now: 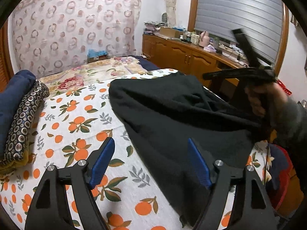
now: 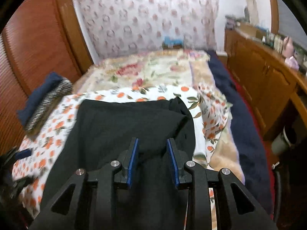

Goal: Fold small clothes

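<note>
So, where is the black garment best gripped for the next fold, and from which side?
Probably the near right edge of the black garment, approached from the near side. That edge is raised in wrinkles on the orange-print sheet, so a finger could slip under.

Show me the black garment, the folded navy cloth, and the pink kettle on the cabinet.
black garment (image 1: 172, 111): left wrist view, middle of the cloth.
folded navy cloth (image 1: 13, 95): left wrist view, its top.
pink kettle (image 1: 203, 38): left wrist view, its body.

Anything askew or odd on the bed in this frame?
The black garment lies rumpled, its right side bunched into folds and not yet squared up. The orange-print sheet is crumpled at its far right corner. Nothing looks spilled or damaged.
</note>
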Action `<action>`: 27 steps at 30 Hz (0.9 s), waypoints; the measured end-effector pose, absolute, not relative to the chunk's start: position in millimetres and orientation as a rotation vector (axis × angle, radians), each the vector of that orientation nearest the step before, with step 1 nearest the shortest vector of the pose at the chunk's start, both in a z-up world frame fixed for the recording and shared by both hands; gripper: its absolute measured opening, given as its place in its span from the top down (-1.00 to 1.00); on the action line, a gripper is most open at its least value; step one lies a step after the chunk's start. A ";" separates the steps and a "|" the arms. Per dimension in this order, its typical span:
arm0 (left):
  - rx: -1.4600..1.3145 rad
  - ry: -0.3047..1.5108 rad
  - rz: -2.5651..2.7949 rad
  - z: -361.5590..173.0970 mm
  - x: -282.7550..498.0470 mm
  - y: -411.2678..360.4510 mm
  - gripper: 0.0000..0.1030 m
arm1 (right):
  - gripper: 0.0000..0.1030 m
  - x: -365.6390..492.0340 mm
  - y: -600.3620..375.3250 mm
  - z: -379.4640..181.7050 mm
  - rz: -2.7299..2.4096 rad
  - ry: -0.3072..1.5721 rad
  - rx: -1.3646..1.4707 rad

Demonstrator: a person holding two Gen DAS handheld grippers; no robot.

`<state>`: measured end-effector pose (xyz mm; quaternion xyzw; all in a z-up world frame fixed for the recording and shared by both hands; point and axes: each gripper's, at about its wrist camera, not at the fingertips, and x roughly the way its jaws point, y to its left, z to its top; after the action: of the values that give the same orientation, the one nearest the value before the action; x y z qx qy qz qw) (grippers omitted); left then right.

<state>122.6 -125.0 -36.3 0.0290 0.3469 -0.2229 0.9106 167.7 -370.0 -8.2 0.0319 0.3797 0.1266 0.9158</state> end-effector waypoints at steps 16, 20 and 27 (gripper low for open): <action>0.059 0.746 -0.452 -46.4 122.3 -122.7 -0.52 | 0.95 209.1 -356.1 27.7 0.117 0.668 -0.080; 0.064 0.768 -0.458 -53.4 119.6 -125.3 -0.52 | 0.95 228.6 -355.0 40.6 0.023 0.633 -0.145; 0.082 0.800 -0.485 -63.4 110.8 -134.7 -0.52 | 0.10 231.7 -356.6 20.3 -0.049 0.733 -0.268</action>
<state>110.8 -134.7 -63.4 0.0394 0.3854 -0.2338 0.8918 231.7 -356.6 20.3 -0.1306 0.3573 -0.0238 0.9245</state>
